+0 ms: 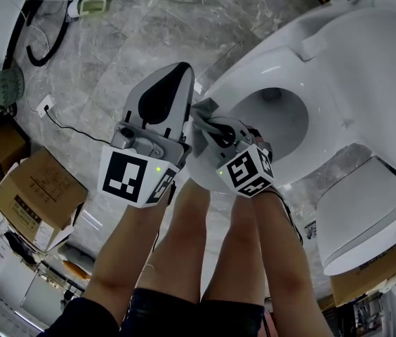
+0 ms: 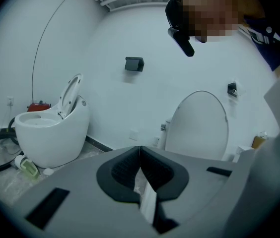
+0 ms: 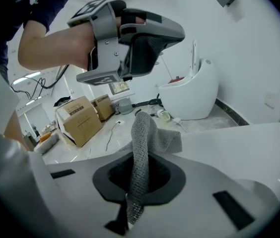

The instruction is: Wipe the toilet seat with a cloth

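The white toilet (image 1: 286, 62) fills the right of the head view, its seat rim (image 1: 212, 93) curving round the bowl. My right gripper (image 1: 210, 121) is shut on a grey mesh cloth (image 1: 203, 108) at the rim's front left edge. In the right gripper view the cloth (image 3: 147, 133) stands up between the jaws and folds over onto the white seat (image 3: 239, 143). My left gripper (image 1: 179, 72) hovers just left of the rim, shut with nothing in it. In the left gripper view its pads (image 2: 152, 170) meet, facing the raised lid (image 2: 199, 125).
Cardboard boxes (image 1: 33, 188) stand on the marble floor at the left, with a cable and socket (image 1: 43, 104) behind them. A second toilet (image 2: 50, 133) stands further off. Another white lid (image 1: 366, 216) lies at the lower right. The person's legs (image 1: 184, 244) are below the grippers.
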### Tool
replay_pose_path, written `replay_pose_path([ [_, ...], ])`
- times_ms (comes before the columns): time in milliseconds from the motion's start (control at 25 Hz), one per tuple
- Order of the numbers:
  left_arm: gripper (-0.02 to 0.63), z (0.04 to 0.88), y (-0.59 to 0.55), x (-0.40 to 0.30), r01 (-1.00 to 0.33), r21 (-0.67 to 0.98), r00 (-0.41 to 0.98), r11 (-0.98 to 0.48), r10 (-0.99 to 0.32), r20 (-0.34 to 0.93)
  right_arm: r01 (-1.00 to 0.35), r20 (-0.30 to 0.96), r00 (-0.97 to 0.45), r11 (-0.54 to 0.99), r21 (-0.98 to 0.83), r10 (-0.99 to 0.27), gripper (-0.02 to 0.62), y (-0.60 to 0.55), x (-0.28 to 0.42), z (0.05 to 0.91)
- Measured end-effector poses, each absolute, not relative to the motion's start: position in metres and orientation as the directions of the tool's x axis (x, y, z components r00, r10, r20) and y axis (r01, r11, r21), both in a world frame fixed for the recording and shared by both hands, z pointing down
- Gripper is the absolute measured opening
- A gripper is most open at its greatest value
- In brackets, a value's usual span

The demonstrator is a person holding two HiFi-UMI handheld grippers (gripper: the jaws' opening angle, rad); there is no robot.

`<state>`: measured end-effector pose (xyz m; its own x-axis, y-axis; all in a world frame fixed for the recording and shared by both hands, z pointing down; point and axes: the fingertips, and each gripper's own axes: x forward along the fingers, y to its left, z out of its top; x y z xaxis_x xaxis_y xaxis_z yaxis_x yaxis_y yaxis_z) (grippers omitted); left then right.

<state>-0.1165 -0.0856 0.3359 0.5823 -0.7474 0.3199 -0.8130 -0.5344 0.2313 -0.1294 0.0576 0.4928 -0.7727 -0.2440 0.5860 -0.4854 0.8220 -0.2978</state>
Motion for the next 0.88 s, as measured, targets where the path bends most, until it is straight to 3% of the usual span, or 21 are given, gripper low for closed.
replay_pose_path([
  [440,0.020,0.332,-0.078,-0.129,-0.824,0.234,0.566,-0.516,-0.760,0.320,-0.742,0.732,-0.486,0.669,-0.056,-0.478,0.029,-0.015,-0.011,0.516],
  [680,0.020,0.335,-0.077,-0.134,-0.826,0.236,0.563,-0.511,-0.761,0.322,-0.884,0.744,-0.246,0.458,0.090,-0.621,0.029,-0.039,0.060,0.508],
  [880,0.020,0.334,-0.079,-0.138,-0.830,0.231,0.558,-0.508,-0.766,0.320,-0.922,0.721,-0.074,0.324,0.214,-0.689,0.029,-0.044,0.102,0.496],
])
